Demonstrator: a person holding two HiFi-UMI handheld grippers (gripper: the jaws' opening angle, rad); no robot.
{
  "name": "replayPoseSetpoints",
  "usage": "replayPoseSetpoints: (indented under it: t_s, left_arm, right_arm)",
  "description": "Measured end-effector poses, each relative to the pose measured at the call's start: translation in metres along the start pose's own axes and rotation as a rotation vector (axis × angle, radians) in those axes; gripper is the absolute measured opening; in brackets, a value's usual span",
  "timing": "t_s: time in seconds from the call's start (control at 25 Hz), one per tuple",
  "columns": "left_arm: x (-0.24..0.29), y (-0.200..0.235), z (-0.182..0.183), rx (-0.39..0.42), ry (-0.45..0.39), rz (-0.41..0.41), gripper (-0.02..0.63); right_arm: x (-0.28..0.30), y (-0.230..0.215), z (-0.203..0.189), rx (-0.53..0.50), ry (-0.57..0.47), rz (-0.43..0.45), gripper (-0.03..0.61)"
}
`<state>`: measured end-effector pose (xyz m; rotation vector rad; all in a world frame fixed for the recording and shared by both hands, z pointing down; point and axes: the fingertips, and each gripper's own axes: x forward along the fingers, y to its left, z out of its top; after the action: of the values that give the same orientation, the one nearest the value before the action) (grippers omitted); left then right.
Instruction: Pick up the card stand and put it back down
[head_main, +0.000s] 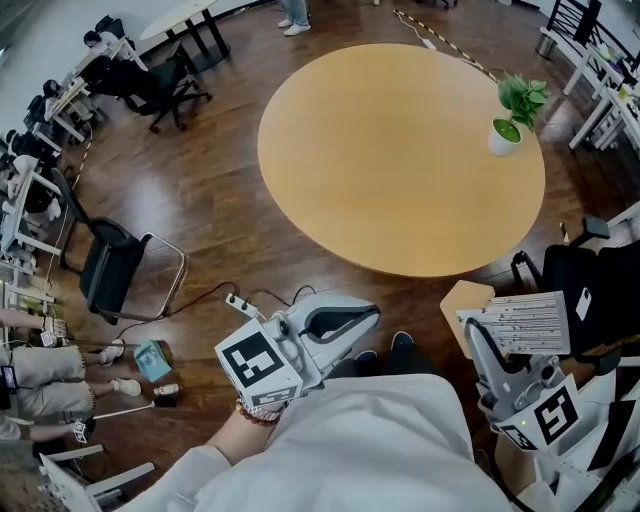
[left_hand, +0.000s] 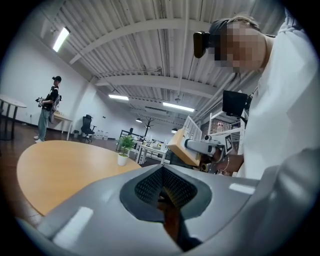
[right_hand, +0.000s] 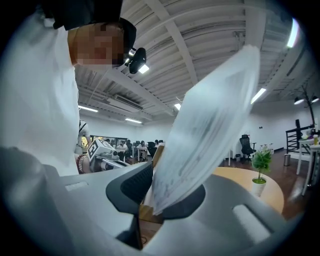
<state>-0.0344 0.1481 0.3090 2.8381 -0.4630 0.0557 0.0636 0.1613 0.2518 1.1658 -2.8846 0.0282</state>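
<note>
Two tongs, one card stand (head_main: 520, 320), one plant (head_main: 518, 105), one round tabletop (head_main: 400, 160).
The right tongs (right_hand: 157, 196) pinch the card stand; the left tongs (left_hand: 162, 187) are closed, empty.

Round table (head_main: 400, 160): wood-look top, smooth, satin sheen.
Floor (head_main: 210, 225): dark wood planks, glossy, light patches reflected.
Card stand (head_main: 520, 322): pale wood base, matt; clear plastic sheet, glossy, printed paper seen through it.
Left gripper (head_main: 368, 314), right gripper (head_main: 480, 340): grey plastic shells, matt, smooth. Jaw pads (left_hand: 149, 185) black, dotted texture noted.
Plant pot (head_main: 505, 138): white, smooth.
Sleeve (head_main: 380, 440): white cloth, matt.
Chair frame (head_main: 183, 265): bright metal tube.
</note>
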Motion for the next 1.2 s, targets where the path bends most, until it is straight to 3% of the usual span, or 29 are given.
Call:
replayPoseSetpoints:
  t_s: [0.2, 0.4, 0.52, 0.76, 0.88, 1.04, 1.2]
  left_arm:
    - [0.012, 0.021, 0.005, 0.023, 0.009, -0.013, -0.006]
    - [0.033, 0.052, 0.006, 0.014, 0.008, -0.004, -0.005]
    - [0.053, 0.074, 0.022, 0.044, 0.021, 0.008, -0.005]
    - [0.077, 0.119, 0.07, 0.075, -0.07, 0.008, -0.005]
    - [0.088, 0.135, 0.074, 0.079, -0.063, 0.006, -0.005]
    - [0.104, 0.152, 0.07, 0.084, -0.031, 0.014, -0.005]
    - [0.109, 0.167, 0.074, 0.04, -0.043, 0.051, -0.005]
  right_arm:
    - [0.024, -0.039, -0.009, 0.009, 0.02, -0.014, 0.066]
    - [0.057, -0.08, -0.027, 0.02, 0.037, 0.025, 0.066]
    - [0.08, -0.113, -0.024, 0.021, 0.038, 0.055, 0.066]
    - [0.125, -0.159, -0.003, -0.054, 0.033, 0.11, 0.066]
    - [0.137, -0.176, -0.004, -0.067, 0.04, 0.124, 0.066]
    - [0.153, -0.205, -0.018, -0.059, 0.058, 0.143, 0.066]
    - [0.178, -0.244, -0.06, -0.035, 0.111, 0.163, 0.066]
